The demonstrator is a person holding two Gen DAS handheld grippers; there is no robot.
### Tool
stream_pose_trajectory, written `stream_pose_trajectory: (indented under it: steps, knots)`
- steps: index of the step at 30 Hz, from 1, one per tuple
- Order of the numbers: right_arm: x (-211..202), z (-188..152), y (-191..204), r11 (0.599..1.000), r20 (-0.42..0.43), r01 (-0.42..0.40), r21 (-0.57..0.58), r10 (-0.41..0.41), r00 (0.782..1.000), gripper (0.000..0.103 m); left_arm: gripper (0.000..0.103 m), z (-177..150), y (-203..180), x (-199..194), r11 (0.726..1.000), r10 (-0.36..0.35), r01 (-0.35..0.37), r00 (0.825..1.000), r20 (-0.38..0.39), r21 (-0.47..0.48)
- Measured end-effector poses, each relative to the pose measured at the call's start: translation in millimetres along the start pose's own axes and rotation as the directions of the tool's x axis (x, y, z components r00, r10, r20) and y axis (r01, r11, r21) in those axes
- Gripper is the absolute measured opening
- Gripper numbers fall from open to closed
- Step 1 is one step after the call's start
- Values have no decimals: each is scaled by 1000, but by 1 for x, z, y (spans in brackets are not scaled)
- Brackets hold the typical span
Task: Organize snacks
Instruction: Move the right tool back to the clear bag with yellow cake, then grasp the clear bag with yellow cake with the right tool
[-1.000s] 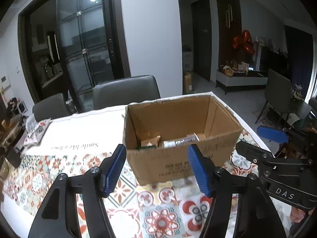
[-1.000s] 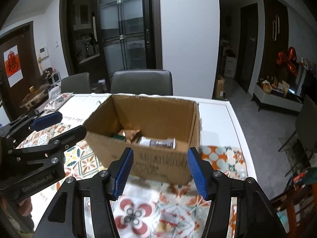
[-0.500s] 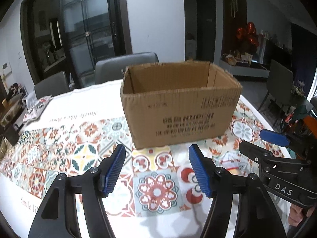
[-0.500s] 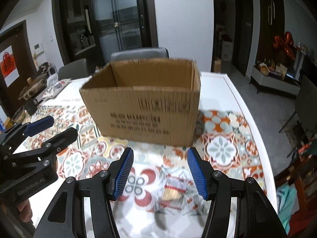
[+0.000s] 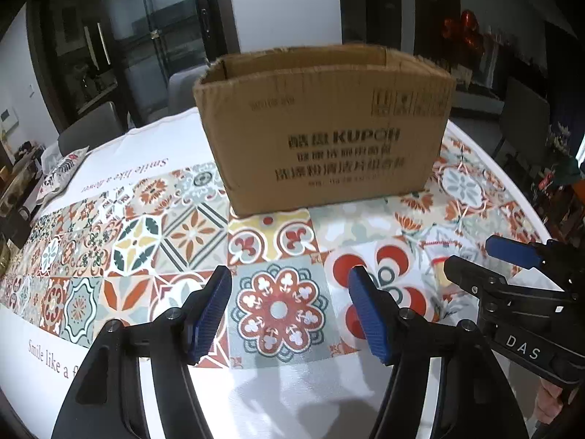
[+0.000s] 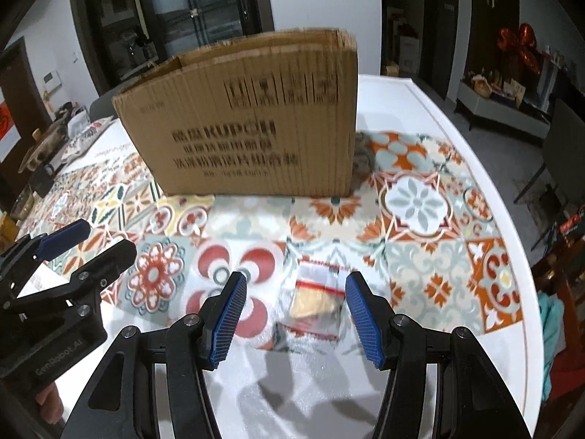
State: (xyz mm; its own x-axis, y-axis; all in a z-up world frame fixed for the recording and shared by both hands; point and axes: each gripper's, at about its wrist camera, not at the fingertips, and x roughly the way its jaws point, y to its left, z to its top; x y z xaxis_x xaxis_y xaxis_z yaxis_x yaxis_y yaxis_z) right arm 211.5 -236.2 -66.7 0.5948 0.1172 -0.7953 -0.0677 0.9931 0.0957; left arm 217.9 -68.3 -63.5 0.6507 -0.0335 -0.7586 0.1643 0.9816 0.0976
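Clear snack bag, seemingly flat

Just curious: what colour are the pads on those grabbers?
Blue, on black arms; the right gripper view shows its ribbed pads best.

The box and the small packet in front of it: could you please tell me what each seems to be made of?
Box: brown corrugated cardboard, matte, going by the fluted ridges across its face, the raw rim and dark print. Small packet: apparently thin clear plastic film, glossy, since a pale snack and a red strip show through it; blur leaves details open.
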Motion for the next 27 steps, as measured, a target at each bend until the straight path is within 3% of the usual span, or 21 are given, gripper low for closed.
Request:
stream_pose_trajectory:
  steps: [11,22,27]
  knots:
    - [30,-13,-7,999,-68,44,29,-42,997,58,65,-12,-12,25,1000,5,-3,998,-66,24]
    - [45,-11,-1,994,-65,108,-18,-109,992,57,65,-15,-10,38,1000,21,-20,996,-92,14]
    - [45,-11,2,995,-52,99,-26,-100,994,42,65,-15,-10,39,1000,14,-13,995,-96,10]
